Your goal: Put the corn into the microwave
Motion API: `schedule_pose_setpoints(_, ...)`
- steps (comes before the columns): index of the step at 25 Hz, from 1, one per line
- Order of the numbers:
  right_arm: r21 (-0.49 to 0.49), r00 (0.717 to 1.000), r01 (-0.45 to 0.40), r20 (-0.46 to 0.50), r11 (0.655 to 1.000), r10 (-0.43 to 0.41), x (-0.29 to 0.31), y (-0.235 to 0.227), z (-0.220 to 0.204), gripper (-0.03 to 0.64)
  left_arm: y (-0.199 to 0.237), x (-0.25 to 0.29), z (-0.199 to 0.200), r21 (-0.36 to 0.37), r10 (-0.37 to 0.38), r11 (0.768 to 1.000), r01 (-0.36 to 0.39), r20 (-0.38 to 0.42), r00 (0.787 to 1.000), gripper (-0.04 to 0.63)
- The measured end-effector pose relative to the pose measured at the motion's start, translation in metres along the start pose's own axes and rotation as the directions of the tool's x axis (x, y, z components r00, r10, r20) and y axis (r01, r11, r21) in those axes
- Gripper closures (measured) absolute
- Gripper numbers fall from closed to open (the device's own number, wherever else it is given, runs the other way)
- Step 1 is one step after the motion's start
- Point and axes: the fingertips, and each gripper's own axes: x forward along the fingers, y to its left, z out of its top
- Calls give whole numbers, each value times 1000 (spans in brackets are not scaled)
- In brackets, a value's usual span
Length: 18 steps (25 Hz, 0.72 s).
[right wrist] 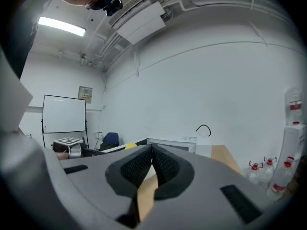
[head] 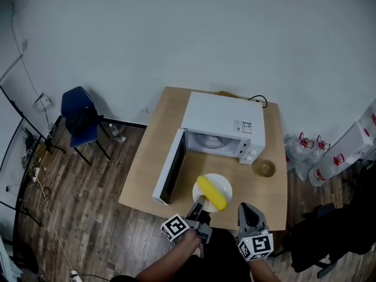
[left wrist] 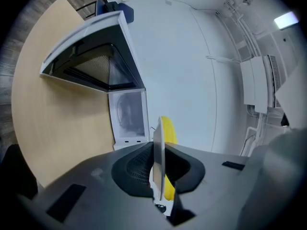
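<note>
Tabletop (left wrist: 60,123), corn (left wrist: 169,128) partly behind edge-on plate (left wrist: 159,150)

Grey hand-held grippers (head: 199,204) (head: 246,208), black-and-white marker cubes (head: 175,226) (head: 257,245)

head view: high, steeply down | left gripper view: sideways | right gripper view: level | shared: microwave (head: 223,122)

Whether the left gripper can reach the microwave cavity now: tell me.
Probably yes. The microwave door stands wide open, and nothing lies between the cavity and the left gripper, shut on the plate of corn.
</note>
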Motion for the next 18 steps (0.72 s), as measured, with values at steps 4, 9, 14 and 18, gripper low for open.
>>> schedule_pose_setpoints(4, -7, 1000, -22, 1, 1000, 22, 44, -25, 3, 557, 23, 42, 15, 12, 30, 999, -30, 17, 999, 566)
schedule_pose_setpoints(9, -22, 998, -61, -8, 998, 61, 100, -60, 5, 557, 52, 101, 33, 20, 22, 1000, -23, 31, 999, 566)
schedule_pose_setpoints(14, 44, 999, -45, -18, 998, 46, 144, -96, 9, 557, 83, 157, 54, 55, 11, 998, -14, 61, 998, 566)
schedule_pose_setpoints(18, 64, 997, -71, -32, 995, 73, 164, -105, 9, 557, 112, 192, 70, 28, 34, 999, -37, 85, 996, 566)
